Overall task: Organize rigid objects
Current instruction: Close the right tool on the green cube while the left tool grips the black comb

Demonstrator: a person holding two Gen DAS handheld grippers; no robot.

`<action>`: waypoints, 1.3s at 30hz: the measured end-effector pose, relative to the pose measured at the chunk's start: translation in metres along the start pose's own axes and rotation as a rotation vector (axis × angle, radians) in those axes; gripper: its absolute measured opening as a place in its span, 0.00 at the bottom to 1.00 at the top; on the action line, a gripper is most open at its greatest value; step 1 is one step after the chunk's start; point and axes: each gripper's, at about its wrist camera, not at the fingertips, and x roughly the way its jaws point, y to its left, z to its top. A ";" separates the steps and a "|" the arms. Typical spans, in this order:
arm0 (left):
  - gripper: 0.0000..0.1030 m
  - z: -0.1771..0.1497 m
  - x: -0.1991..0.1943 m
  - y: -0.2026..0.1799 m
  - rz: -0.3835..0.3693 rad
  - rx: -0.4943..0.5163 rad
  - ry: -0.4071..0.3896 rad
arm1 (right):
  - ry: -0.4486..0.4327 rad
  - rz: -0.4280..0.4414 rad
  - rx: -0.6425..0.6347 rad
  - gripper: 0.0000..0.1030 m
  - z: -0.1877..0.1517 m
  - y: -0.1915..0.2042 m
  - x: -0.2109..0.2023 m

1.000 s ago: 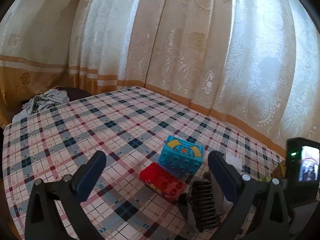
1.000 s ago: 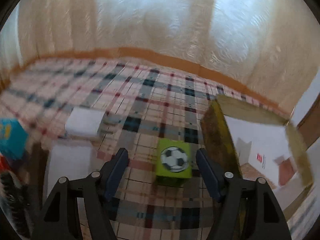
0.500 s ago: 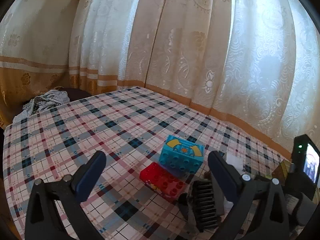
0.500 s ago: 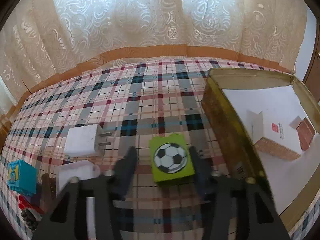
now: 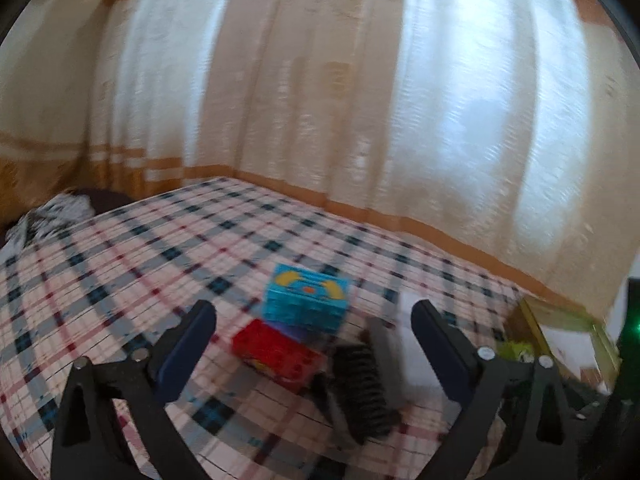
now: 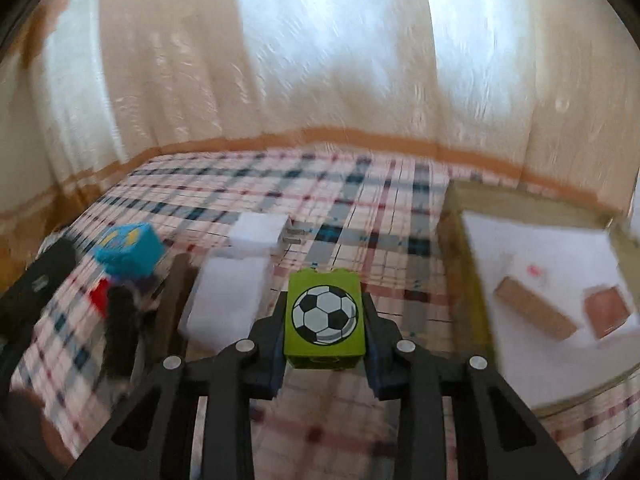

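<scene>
The right gripper pinches the green football block above the plaid tablecloth, the open tin box at its 2 o'clock, while the left gripper hangs spread, the blue block at 12 o'clock.

Both low views sharing blue block

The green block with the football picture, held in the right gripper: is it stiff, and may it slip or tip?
The green block looks like hard moulded plastic, so probably stiff and light. Its sides seem smooth, so it might slip if the right gripper loosens; the fingers press flat on both sides. Its boxy shape should stand, not roll.
</scene>
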 end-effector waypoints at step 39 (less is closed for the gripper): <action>0.27 -0.018 0.030 0.012 -0.164 -0.153 0.275 | -0.144 0.147 -0.013 0.33 -0.005 -0.019 -0.035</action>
